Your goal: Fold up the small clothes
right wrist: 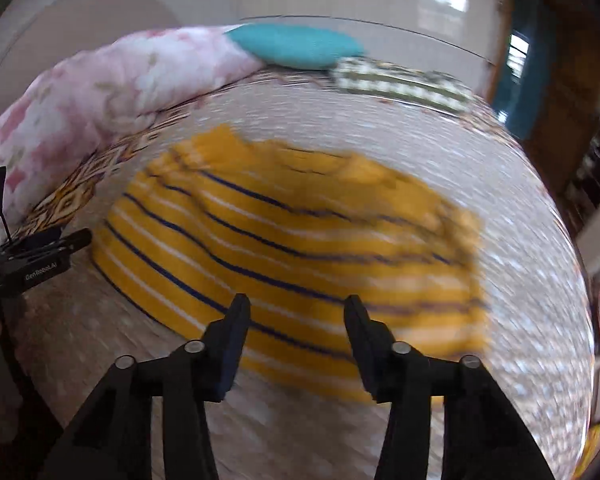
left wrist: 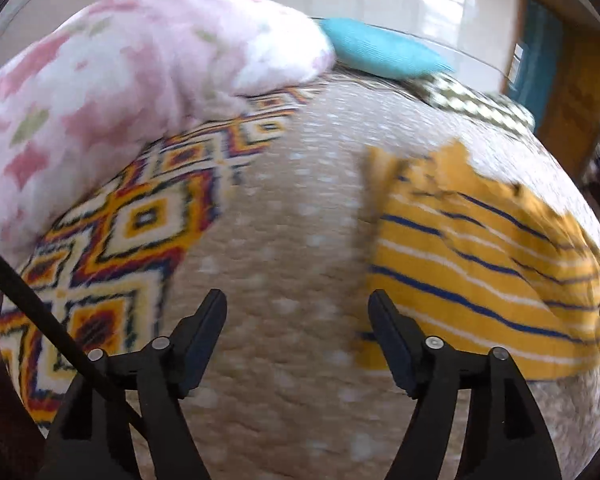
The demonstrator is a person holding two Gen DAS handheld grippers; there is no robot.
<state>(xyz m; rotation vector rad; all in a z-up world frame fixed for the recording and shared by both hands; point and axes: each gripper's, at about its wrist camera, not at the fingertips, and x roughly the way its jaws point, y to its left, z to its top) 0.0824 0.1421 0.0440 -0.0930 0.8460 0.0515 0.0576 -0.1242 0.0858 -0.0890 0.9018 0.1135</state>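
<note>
A small yellow garment (left wrist: 480, 280) with thin blue and white stripes lies bunched and partly folded on a beige dotted bed cover (left wrist: 292, 208). My left gripper (left wrist: 296, 296) stands open over bare cover just left of the garment's edge, with nothing between its fingers. In the right wrist view the same garment (right wrist: 300, 240) fills the middle. My right gripper (right wrist: 297, 300) is open above its near part, and the pads are not pressing on the cloth. The left gripper's body (right wrist: 40, 256) shows at that view's left edge. The picture is blurred.
A pink floral quilt (left wrist: 120, 80) is heaped at the back left over a blanket with a diamond pattern (left wrist: 132, 232). A teal pillow (right wrist: 296, 46) and an olive checked cushion (right wrist: 400, 82) lie along the far edge. A wooden door (left wrist: 572, 92) is at the right.
</note>
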